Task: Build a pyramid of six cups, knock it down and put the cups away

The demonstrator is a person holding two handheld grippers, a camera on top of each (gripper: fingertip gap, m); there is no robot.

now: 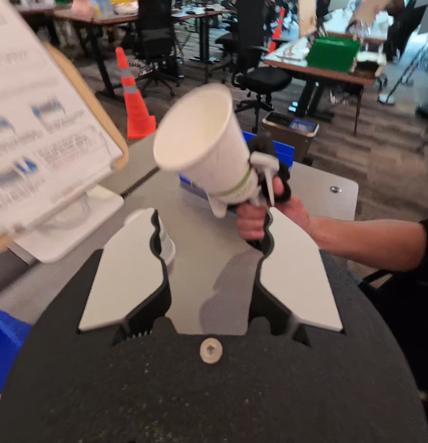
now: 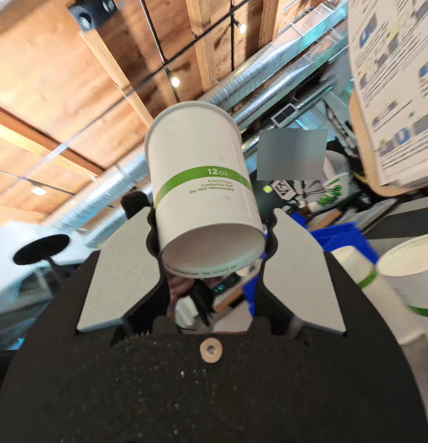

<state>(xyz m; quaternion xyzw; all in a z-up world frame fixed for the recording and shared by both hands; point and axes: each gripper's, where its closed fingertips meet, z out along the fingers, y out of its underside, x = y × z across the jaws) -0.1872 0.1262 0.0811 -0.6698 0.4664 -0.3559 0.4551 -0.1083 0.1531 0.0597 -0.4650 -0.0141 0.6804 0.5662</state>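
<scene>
1. Cup count first: four white paper cups with a green band show across the two views. One is held up in the air [image 2: 203, 191], one sits upside down on the grey table [image 1: 196, 239] half hidden behind the left gripper's left finger [image 1: 166, 242], and two more stand at the right edge of the right wrist view [image 2: 357, 271] [image 2: 409, 282], blurry.
2. Two grippers. The right gripper [image 2: 211, 236] is clamped on the held cup near its base, one finger on each side; the cup's mouth points away and up toward the wooden ceiling, its bottom faces the camera.
3. From the left wrist view the same cup [image 1: 203, 143] shows tilted in the air above the table, open mouth toward the camera, with a person's hand [image 1: 261, 220] on the handle under it.
4. The left gripper [image 1: 211, 227] is spread wide with nothing in it, only bare table between the fingers. The upside-down cup sits just outside its left finger.
5. One blue bin [image 2: 337, 237] sits behind the two standing cups; one orange cone [image 1: 134, 96] stands on the floor beyond the table.
</scene>
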